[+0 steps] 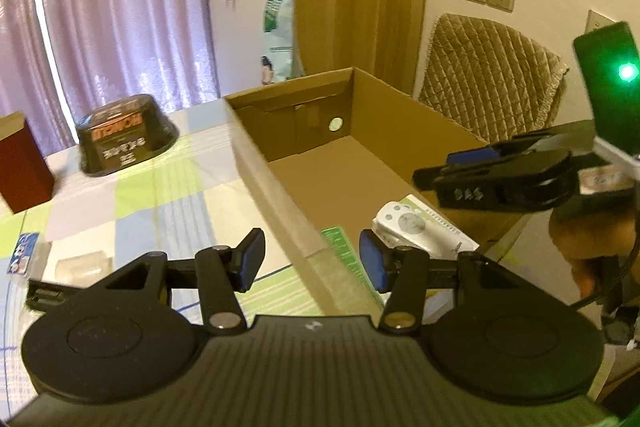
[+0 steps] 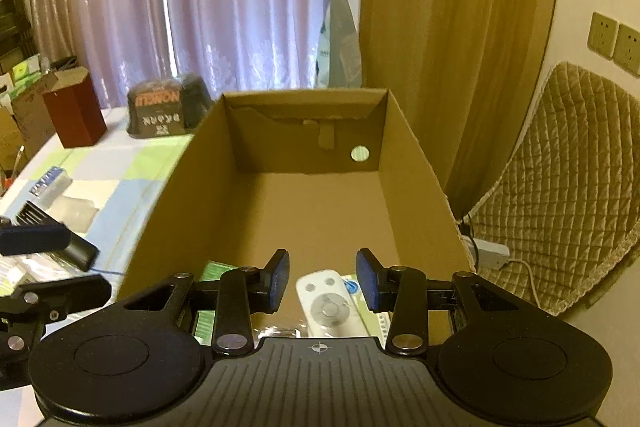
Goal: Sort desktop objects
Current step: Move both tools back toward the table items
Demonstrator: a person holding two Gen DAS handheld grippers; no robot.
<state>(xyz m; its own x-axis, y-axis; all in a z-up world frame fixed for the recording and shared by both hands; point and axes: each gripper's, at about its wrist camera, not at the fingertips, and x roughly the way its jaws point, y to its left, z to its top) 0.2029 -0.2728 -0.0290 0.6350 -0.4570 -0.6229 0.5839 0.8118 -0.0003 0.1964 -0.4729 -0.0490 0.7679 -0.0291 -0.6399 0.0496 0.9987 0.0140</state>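
The white remote (image 2: pixel 330 303) lies flat on the floor of the cardboard box (image 2: pixel 416 163), at the near end, resting partly on a white and green packet (image 1: pixel 436 223). It sits just below and between the fingers of the right gripper (image 2: pixel 322 281), whose pads are spread apart with nothing between them. That hovering, empty pose reads as a drop-off spot: the box looks to be the collecting bin, and the remote is 1 item already in it. A flat green card (image 2: pixel 214 273) lies beside the remote against the near left wall.

The left gripper (image 1: pixel 312 261) is also spread and empty, poised above the box's near left wall, half over the box and half over the table (a fair waiting place for reaching either side).

Outward on the checked tablecloth (image 1: pixel 132 195), things probably still to be sorted: a clear plastic case (image 1: pixel 84 265) and a small blue-printed packet (image 1: pixel 22 259) near the left gripper, a dark red box (image 1: pixel 24 167) and a black bowl-shaped tub (image 1: pixel 126 135) further back, both well apart from the cardboard box.

The box's tall left wall stands between the table items and its floor, so anything carried in must be lifted over the rim. A quilted chair (image 2: pixel 560 187) stands just beside the right wall, with a power strip (image 2: pixel 490 253) near its foot.
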